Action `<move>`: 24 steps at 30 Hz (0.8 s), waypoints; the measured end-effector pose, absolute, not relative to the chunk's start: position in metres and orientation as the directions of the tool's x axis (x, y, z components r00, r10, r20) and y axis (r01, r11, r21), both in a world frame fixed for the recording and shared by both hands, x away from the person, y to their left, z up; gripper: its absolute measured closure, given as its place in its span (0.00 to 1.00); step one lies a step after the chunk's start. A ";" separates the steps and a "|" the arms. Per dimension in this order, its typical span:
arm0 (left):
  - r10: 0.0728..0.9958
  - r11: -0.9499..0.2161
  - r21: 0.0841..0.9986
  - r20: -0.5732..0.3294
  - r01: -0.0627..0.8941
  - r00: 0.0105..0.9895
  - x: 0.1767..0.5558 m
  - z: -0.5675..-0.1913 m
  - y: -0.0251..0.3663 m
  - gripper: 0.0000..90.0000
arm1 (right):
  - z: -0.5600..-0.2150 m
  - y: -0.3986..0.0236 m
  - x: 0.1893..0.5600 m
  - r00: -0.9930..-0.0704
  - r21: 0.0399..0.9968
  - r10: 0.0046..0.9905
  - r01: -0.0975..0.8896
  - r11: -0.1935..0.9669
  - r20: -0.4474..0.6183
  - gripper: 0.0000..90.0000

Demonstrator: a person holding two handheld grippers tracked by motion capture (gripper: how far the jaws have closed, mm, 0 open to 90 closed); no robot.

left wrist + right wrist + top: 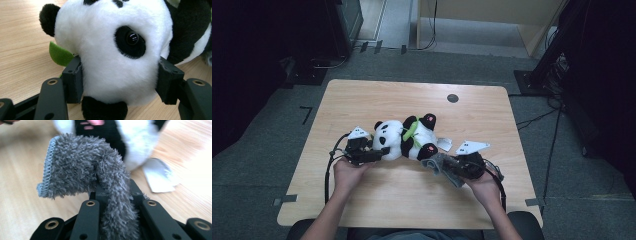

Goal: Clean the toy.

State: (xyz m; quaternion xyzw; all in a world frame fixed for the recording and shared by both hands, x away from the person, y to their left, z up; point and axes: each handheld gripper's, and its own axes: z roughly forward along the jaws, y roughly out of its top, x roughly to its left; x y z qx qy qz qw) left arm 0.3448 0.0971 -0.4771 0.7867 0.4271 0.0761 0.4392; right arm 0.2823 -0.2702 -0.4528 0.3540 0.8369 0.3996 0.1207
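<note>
My left gripper (pixel 120 82) clamps the plush panda's (pixel 112 50) round, furry head; my right gripper (pixel 117 192) pinches a shaggy grey cloth (pixel 82 172) with stitched edge.

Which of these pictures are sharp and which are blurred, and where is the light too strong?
High view: evenly lit light wooden table, dark surroundings. Left gripper view: sharp on the black-and-white plush panda, with glare on the wood at the top left. Right gripper view: the fluffy grey cloth is fairly sharp, the panda behind it blurred, and the table at the right washed out.
</note>
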 end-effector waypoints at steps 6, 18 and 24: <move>0.737 -0.254 0.758 -0.252 0.601 0.628 0.344 -0.478 0.097 0.39 | -0.453 -0.282 0.301 -0.679 0.761 0.727 0.522 0.384 0.099 0.86; 0.750 -0.223 0.765 -0.261 0.604 0.608 0.342 -0.479 0.096 0.38 | -0.457 -0.284 0.353 -0.634 0.768 0.762 0.552 0.325 0.133 0.86; 0.754 -0.222 0.768 -0.257 0.601 0.605 0.341 -0.478 0.095 0.37 | -0.457 -0.302 0.367 -0.579 0.777 0.802 0.570 0.269 0.147 0.86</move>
